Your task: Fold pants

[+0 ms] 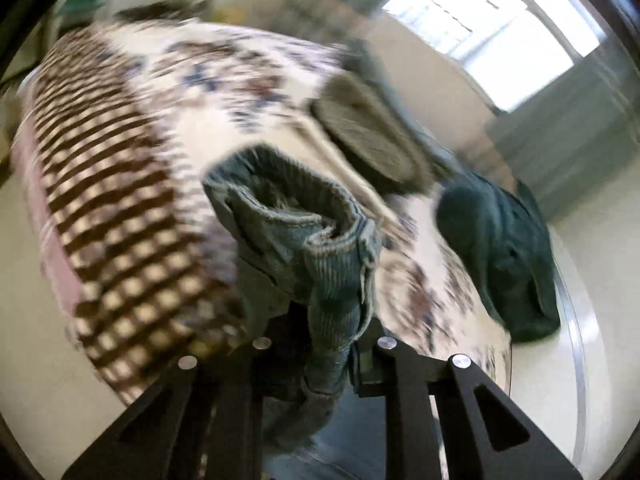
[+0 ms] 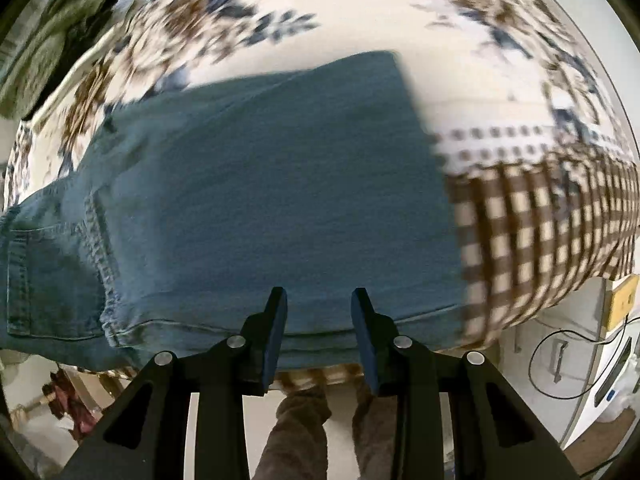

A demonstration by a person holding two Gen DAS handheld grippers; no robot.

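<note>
Setting: a bed (image 2: 520,208) with a floral and brown-checked cover is carrying blue denim pants (image 2: 260,184), partly spread flat.
Left gripper (image 1: 320,344): its fingers are pinching a bunched, stitched edge of the pants, which is rising just ahead of the tips and drooping down between them.
Right gripper (image 2: 319,336): its fingers are standing narrowly apart and holding nothing, with the near folded edge of the pants lying just past the tips.
Pants position: the main panel is spreading ahead of the right fingers, with a pocket seam off to their left.
Other clothes: a dark green garment (image 1: 500,256) and an olive one (image 1: 368,136) are lying ahead and to the right of the left fingers, well apart from them.
Image quality: both views are blurring with motion.
Step, as judged: the left gripper is probably carrying its edge across to make a fold.
Doing it well: keeping the pinch firm, lifting the cloth clear, lining edge to edge, and letting the right fingers pin the lower layer.
</note>
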